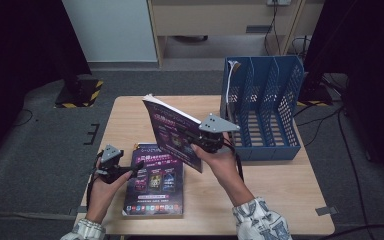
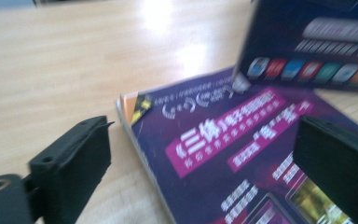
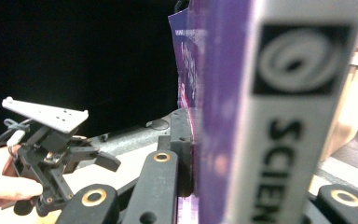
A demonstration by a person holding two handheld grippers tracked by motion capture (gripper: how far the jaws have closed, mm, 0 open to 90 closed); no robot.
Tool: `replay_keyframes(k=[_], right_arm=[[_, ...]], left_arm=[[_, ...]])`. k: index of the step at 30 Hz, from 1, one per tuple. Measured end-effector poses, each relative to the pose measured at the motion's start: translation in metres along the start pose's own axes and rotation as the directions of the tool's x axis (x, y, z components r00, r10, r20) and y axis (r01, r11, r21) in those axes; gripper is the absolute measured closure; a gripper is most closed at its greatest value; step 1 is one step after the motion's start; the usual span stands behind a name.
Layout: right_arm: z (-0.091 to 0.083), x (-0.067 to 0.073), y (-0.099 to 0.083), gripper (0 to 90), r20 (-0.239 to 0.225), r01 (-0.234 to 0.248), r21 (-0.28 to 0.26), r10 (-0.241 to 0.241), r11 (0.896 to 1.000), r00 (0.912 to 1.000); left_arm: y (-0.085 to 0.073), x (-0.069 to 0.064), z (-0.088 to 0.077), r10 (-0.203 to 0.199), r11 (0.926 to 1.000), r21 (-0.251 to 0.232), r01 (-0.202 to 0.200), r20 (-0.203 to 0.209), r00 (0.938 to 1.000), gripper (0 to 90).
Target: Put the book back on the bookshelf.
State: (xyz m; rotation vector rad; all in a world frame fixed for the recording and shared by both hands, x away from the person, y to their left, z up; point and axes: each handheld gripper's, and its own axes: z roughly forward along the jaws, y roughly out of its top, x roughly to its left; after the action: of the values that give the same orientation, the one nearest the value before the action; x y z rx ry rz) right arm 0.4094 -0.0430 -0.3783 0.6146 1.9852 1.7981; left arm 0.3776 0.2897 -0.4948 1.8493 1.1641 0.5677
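1. High view, looks: two books with dark purple covers carry magenta title bands and rows of small coloured pictures. The raised book (image 1: 172, 132) shows white page edges along its top; the flat book (image 1: 154, 180) lies face up on the tabletop (image 1: 280, 195).
2. High view, count: two books, two tools, one blue file rack (image 1: 262, 105) with three slots, standing at the tabletop's far right.
3. High view, place: the right tool (image 1: 200, 141) grips the raised book at its lower right edge and holds it tilted in the air, between the flat book and the rack. The left tool (image 1: 130, 169) sits at the flat book's left edge, near the tabletop's front left.
4. Left gripper view: the flat book's cover shows a magenta band with white characters and an orange corner patch. The left tool (image 2: 205, 154) stands wide, its two black jaws apart, one over bare tabletop and one over the cover, pressing on nothing. The raised book's lower corner (image 2: 307, 42) hangs above, at the upper right.
5. Right gripper view: the raised book (image 3: 223, 93) stands upright, its grey spine with black lettering turned to the camera, purple cover to the left. The right tool's jaws are narrow, clamped on the book's lower part. The left tool (image 3: 105, 161) appears beyond at the lower left, in a hand (image 3: 0, 182).
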Motion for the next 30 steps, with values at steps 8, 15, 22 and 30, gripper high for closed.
replay_keyframes(k=[8,15,22,30], right_arm=[[-0.015,-0.010,0.003,82.5,0.045,-0.009,-0.005,0.010,1.000,0.9989],[-0.023,-0.016,0.004,82.5,0.065,-0.015,-0.010,0.016,1.000,0.9977],[-0.039,-0.021,0.003,82.5,0.087,-0.019,-0.003,0.019,1.000,0.9960],[-0.053,-0.024,-0.001,82.5,0.109,-0.027,0.002,0.026,1.000,0.9937]], left_arm=[[-0.003,0.002,0.001,0.004,0.9999,0.016,-0.004,-0.007,1.0000,2.9],[-0.004,0.003,0.003,0.008,0.9995,0.031,-0.007,-0.020,0.9998,3.4],[-0.004,0.004,0.001,0.021,0.9994,0.027,-0.020,-0.031,0.9993,3.3],[-0.006,0.007,-0.002,0.020,0.9993,0.031,-0.018,-0.040,0.9990,3.4]])
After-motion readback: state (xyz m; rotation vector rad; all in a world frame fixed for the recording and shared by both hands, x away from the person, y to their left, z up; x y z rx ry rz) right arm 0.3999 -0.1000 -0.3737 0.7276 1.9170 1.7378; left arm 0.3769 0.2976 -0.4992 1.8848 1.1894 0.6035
